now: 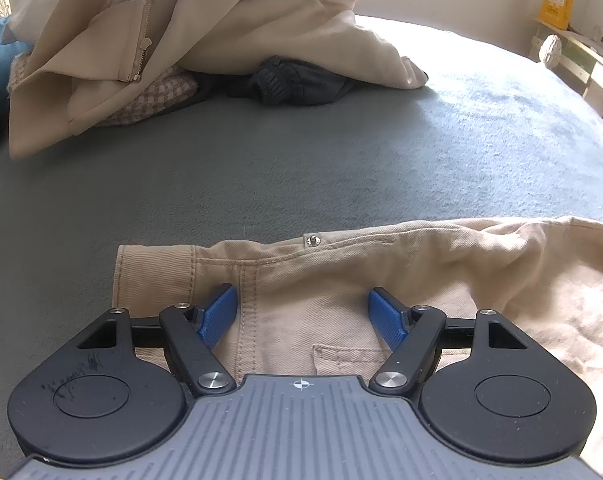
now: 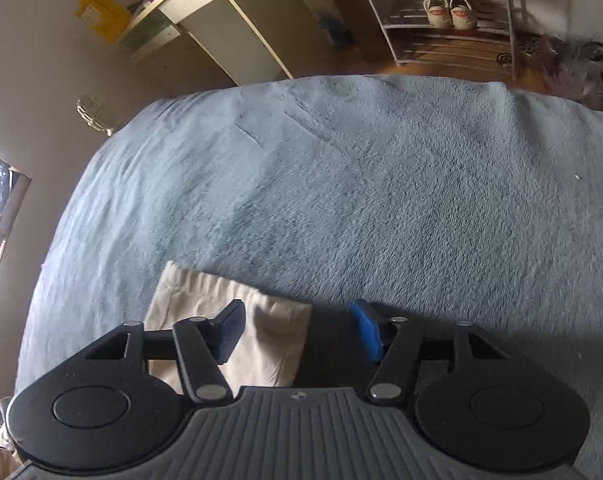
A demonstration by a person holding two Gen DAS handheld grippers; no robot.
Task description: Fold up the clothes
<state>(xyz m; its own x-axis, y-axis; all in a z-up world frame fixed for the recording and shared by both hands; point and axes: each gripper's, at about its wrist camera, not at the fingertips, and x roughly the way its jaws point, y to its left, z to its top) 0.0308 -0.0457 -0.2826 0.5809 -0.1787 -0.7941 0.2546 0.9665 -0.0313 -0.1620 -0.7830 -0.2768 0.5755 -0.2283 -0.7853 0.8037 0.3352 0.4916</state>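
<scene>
step: fold beige trousers (image 1: 341, 280) on bed (image 1: 301, 160) | left gripper (image 1: 301, 312) apart over waistband | right gripper (image 2: 297, 328) apart over leg end (image 2: 229, 320) | long axis runs left-to-right between grippers

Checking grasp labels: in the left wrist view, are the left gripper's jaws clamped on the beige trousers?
No. The left gripper stands open over the beige trousers, its blue pads spread apart with flat fabric between them.
</scene>
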